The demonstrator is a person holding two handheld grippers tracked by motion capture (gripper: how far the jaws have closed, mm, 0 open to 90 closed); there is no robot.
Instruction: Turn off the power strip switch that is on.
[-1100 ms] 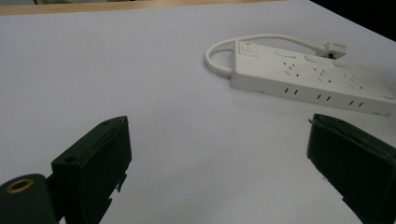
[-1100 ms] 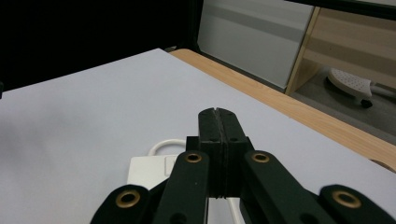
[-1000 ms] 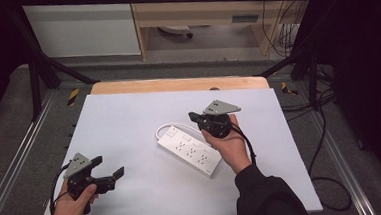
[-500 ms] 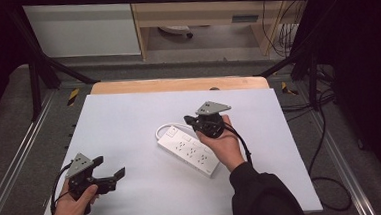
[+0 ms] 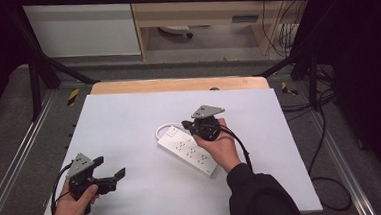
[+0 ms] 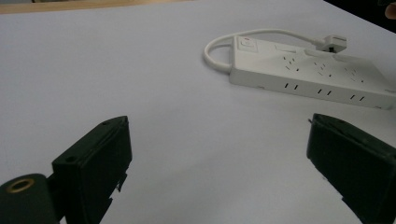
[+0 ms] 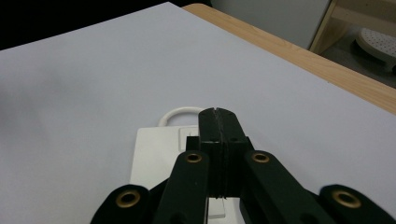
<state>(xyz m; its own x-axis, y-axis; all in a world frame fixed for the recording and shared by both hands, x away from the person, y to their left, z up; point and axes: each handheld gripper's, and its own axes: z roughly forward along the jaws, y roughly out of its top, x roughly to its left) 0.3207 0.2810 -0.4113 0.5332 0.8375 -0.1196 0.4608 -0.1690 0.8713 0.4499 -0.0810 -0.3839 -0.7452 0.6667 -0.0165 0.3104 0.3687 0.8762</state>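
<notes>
A white power strip lies slantwise on the white tabletop, its short cable looping at the far-left end. My right gripper is shut with nothing between its jaws. Its tips hover low over the strip's switch end; I cannot tell whether they touch. In the right gripper view the closed jaws cover the switch. My left gripper rests open near the front-left corner, well apart from the strip. Its view shows the strip, the switch and the plug beyond the wide jaws.
The wooden table edge runs along the far side. A wooden shelf unit stands behind it. Cables trail on the floor at the right. Metal rails flank the table.
The right gripper has shifted a little left and lower, toward the strip's switch end. The left gripper has stayed put.
</notes>
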